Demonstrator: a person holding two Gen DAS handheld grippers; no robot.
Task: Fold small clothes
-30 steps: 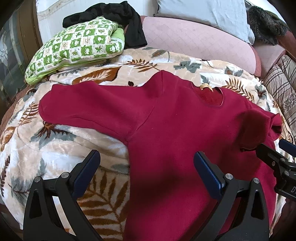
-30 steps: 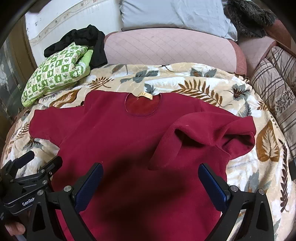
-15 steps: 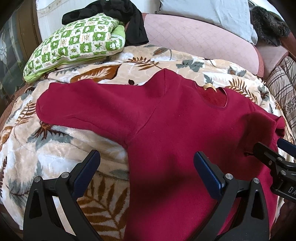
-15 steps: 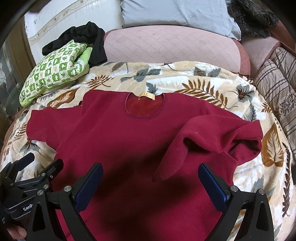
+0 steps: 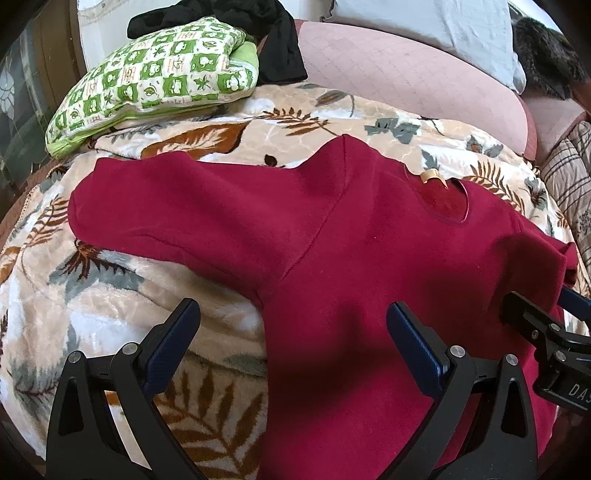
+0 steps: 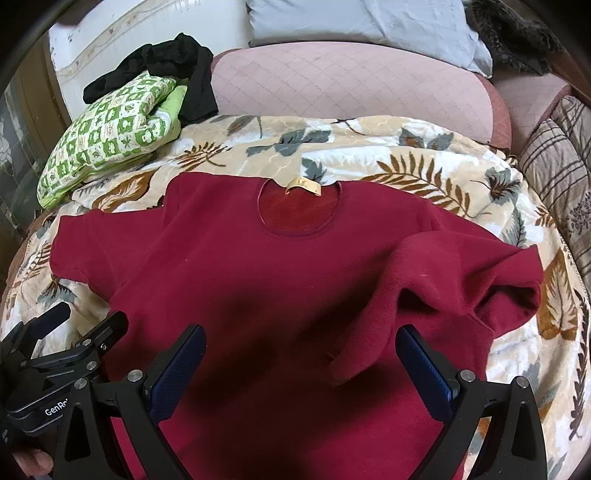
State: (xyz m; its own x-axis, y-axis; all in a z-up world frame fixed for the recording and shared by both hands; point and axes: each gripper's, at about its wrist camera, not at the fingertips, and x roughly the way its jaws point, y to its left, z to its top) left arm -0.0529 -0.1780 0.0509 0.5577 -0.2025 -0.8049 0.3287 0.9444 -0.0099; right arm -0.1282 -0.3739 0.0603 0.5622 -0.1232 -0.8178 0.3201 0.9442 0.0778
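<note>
A dark red fleece top [image 6: 266,280] lies front up on a leaf-patterned blanket [image 6: 406,162], its neck hole with a tan label [image 6: 303,184] at the far side. Its left sleeve [image 5: 177,206] lies spread out flat. Its right sleeve [image 6: 443,280] is folded back over the body in a loose hump. My left gripper [image 5: 291,328] is open and empty above the left armpit; it also shows in the right wrist view [image 6: 88,317]. My right gripper [image 6: 301,350] is open and empty above the lower body, near the folded sleeve's end; it also shows in the left wrist view [image 5: 539,310].
A green and white checked cushion [image 6: 110,129] with a black garment [image 6: 177,70] on it lies at the far left. A pink quilted bolster [image 6: 351,81] and a grey pillow [image 6: 362,18] run along the back. A striped cushion [image 6: 557,162] sits at the right.
Both grippers have moved a little forward and lower over the top, so it looks nearer. The top itself has not moved, and both grippers stay open.
</note>
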